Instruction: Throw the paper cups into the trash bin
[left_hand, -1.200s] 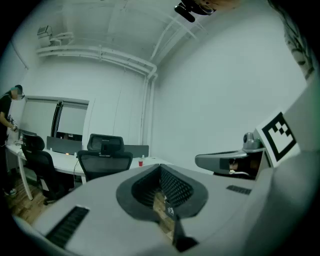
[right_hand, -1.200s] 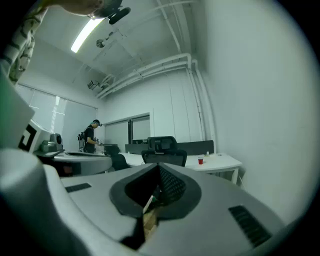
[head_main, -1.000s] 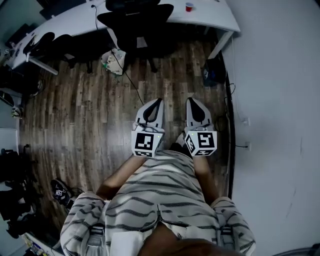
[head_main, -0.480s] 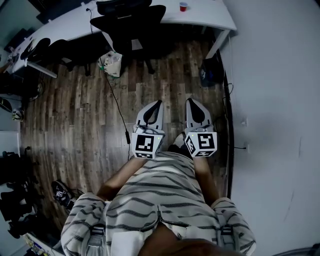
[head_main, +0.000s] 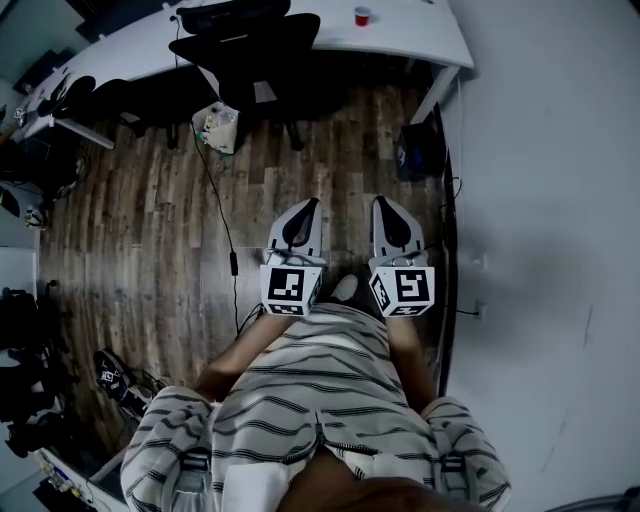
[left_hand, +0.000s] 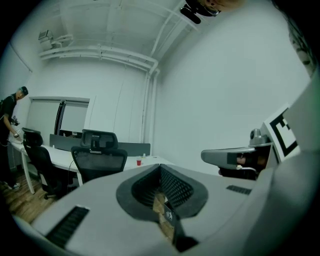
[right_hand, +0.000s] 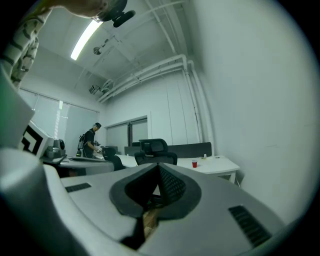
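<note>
Two grippers are in front of me, side by side ahead of the wearer's striped shirt (head_main: 320, 390) and pointing about level. They are the left hand-held gripper (head_main: 312, 205) and the right hand-held gripper (head_main: 384, 203). In each one's own view I see the jaws pressed together with nothing between them. Under them is wood-plank floor (head_main: 150, 230), with a pale bag (head_main: 215, 125) lying further out. Beyond it a black office chair (head_main: 250, 45) is pushed up to a white surface (head_main: 420, 30). The red paper cup (head_main: 362, 16) stands upright on that surface, well apart from both grippers. A white wall (head_main: 550, 200) runs along the right. A person (right_hand: 90, 141) stands at a far desk.
</note>
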